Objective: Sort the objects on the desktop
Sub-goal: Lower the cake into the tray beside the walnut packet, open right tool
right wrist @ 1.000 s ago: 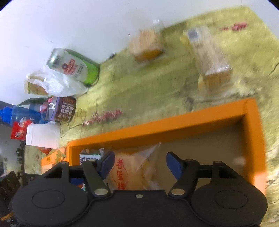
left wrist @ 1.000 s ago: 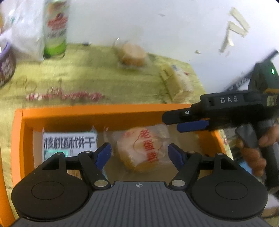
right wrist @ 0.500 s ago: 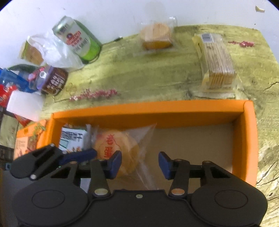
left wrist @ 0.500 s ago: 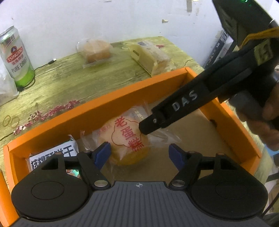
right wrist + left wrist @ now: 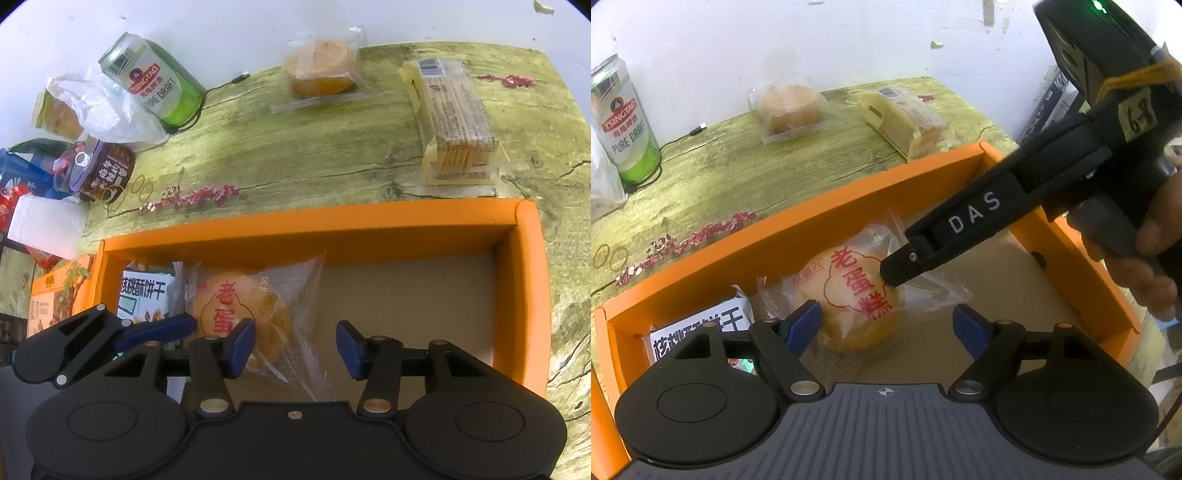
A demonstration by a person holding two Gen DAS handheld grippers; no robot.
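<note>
Both tongs have tilted down over the orange box [image 5: 524, 280], left tongs [image 5: 886, 325] opening around the wrapped egg cake [image 5: 857, 295] inside, right tongs [image 5: 295, 347] part-open gripping nothing; best withdraw straight up, clear of the wrapper.

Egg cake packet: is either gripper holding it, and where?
Left gripper: no, jaws opening, clear of the egg cake packet. Right gripper straddles its wrapper edge; grip cannot be told.

Orange box [image 5: 528, 295] floor bare right of wrapped cake [image 5: 240, 306].
</note>
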